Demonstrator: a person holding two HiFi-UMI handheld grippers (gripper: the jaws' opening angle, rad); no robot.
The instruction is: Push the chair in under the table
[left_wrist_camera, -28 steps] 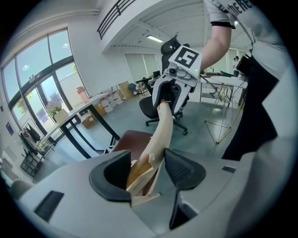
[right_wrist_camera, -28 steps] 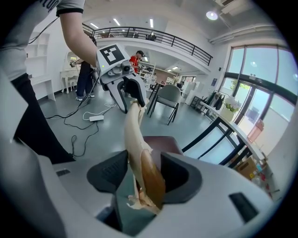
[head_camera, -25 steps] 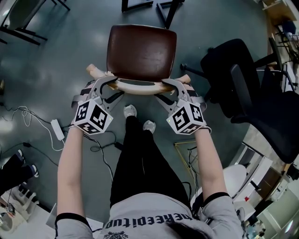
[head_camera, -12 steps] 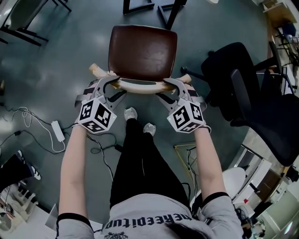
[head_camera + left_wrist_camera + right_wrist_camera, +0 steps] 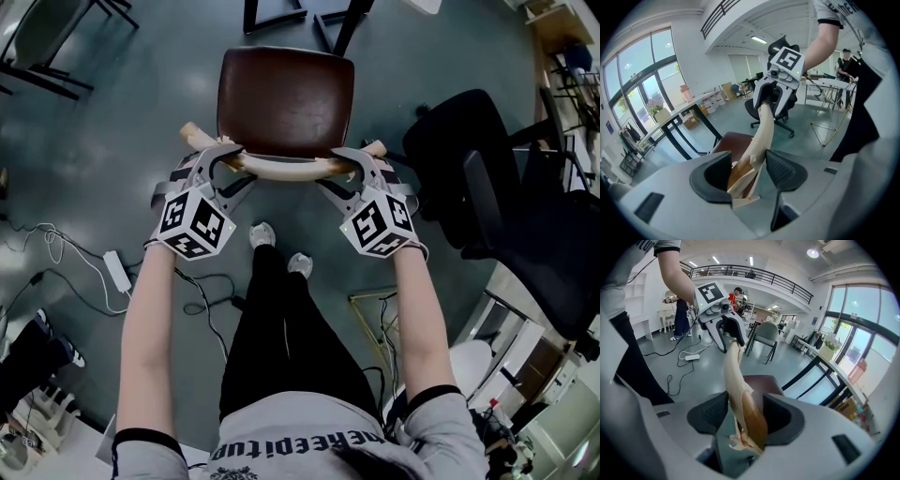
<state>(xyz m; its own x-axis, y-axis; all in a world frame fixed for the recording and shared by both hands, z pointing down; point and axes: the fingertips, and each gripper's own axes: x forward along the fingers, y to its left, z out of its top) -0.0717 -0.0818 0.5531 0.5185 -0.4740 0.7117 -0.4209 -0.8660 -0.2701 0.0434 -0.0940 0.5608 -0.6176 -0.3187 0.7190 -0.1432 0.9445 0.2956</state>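
A chair with a brown seat [image 5: 286, 98] and a pale curved wooden backrest [image 5: 286, 171] stands in front of me, facing the black table legs [image 5: 328, 19] at the top of the head view. My left gripper [image 5: 220, 155] is shut on the backrest's left end, and my right gripper [image 5: 352, 159] is shut on its right end. In the left gripper view the backrest [image 5: 764, 126] runs between the jaws of the left gripper [image 5: 746, 171] towards the other gripper. In the right gripper view the backrest [image 5: 733, 371] fills the gap between the jaws of the right gripper [image 5: 745, 416], with the table [image 5: 825, 366] beyond.
A black office chair [image 5: 497, 187] stands close on the right. Cables and a white power strip [image 5: 117, 267] lie on the floor at the left. The person's feet [image 5: 262, 234] are just behind the chair. More black legs [image 5: 47, 66] show at the top left.
Both grippers and the chair have slid a little way up the picture, towards the table legs. The feet have followed.
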